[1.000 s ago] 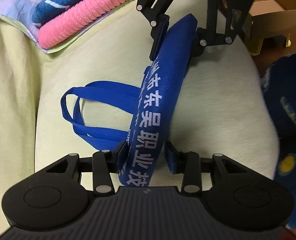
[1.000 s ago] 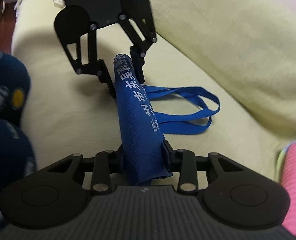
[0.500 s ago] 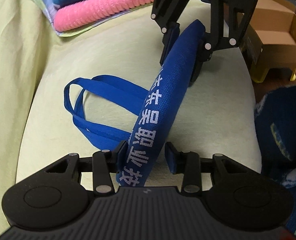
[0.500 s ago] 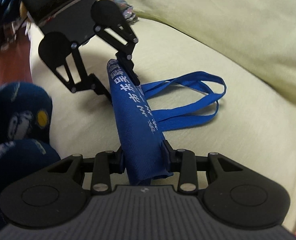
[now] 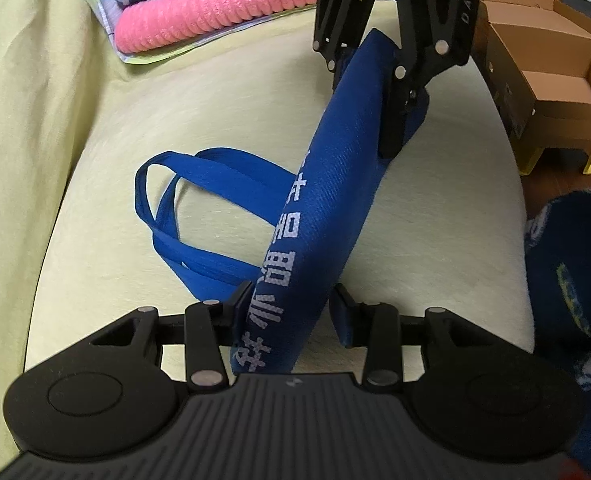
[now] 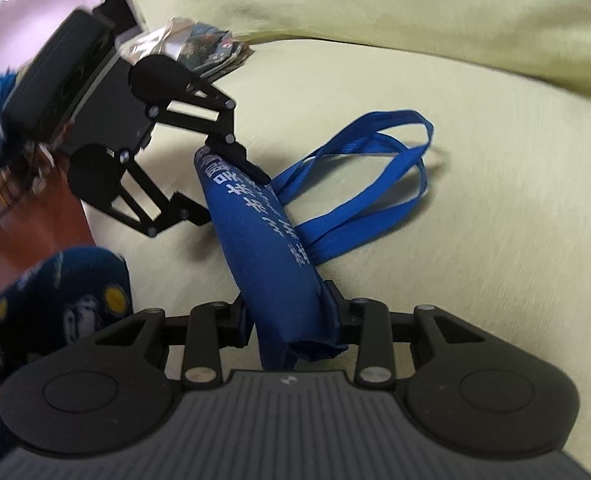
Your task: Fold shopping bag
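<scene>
A blue shopping bag (image 5: 335, 184) with white lettering is rolled into a narrow strip and hangs between both grippers above a pale yellow sofa cushion (image 5: 215, 100). My left gripper (image 5: 291, 300) is shut on one end of the strip, and my right gripper (image 5: 365, 108) pinches the far end. In the right wrist view the bag (image 6: 263, 248) runs from my right gripper (image 6: 287, 304) up to the left gripper (image 6: 231, 196). Its two handle loops (image 5: 183, 208) trail sideways onto the cushion (image 6: 495, 200); the handle loops (image 6: 375, 184) lie slack.
Folded pink and blue towels (image 5: 215, 12) sit at the cushion's far end, and an open cardboard box (image 5: 543, 68) stands on the floor beyond. Dark blue patterned cloth (image 5: 575, 280) borders the cushion's edge. The sofa back (image 6: 375, 8) rises behind, with a small pile of packets (image 6: 199, 48) at its corner.
The right gripper has rolled and swung sideways with its end of the bag, twisting the strip so more plain blue faces up. The left gripper rolled a little. Both grips held.
</scene>
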